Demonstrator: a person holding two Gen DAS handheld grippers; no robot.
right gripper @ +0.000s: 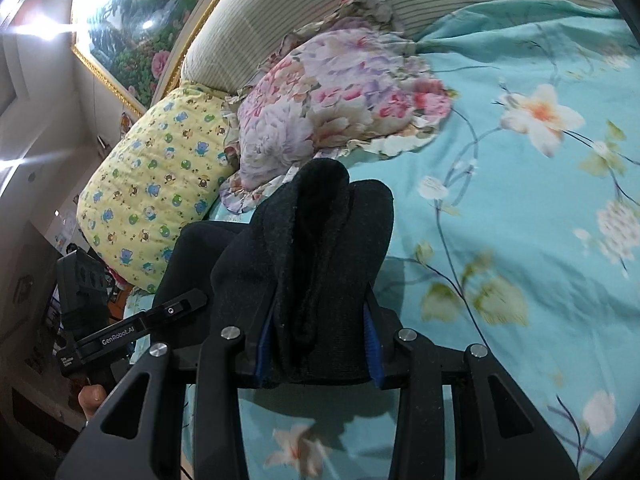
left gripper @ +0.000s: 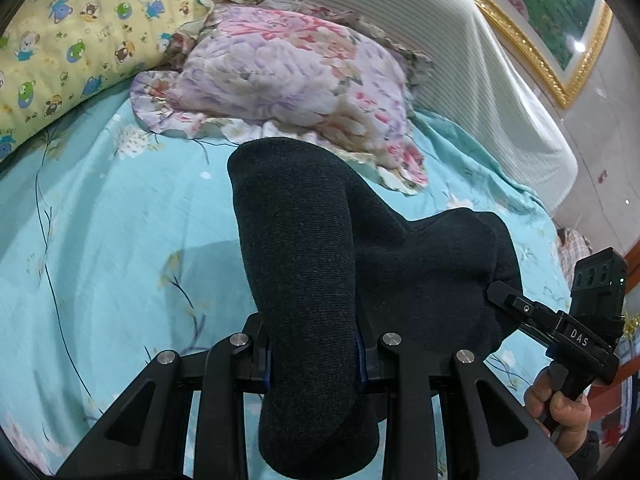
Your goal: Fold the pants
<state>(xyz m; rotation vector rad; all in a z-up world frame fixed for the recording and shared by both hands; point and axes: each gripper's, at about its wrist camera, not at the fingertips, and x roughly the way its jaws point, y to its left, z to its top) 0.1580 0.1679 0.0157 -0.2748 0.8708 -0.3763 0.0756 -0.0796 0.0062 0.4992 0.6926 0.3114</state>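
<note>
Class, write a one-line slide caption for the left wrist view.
Left tongs grip bunched dark pants above a turquoise floral bedsheet, right tongs holding the other side, pillows behind.

Dark knit pants (left gripper: 304, 264) hang bunched above the bed.

The pants (left gripper: 304, 280) are held above the bed (left gripper: 120, 240), bunched between the jaws of the left tool (left gripper: 314, 364) and, further right, the right tool (left gripper: 496, 294). Behind them two pillows (left gripper: 288, 80) are laid side by side on the bed, against the headboard (left gripper: 460, 60). A framed picture (left gripper: 540, 12) is hung behind the headboard.
</note>
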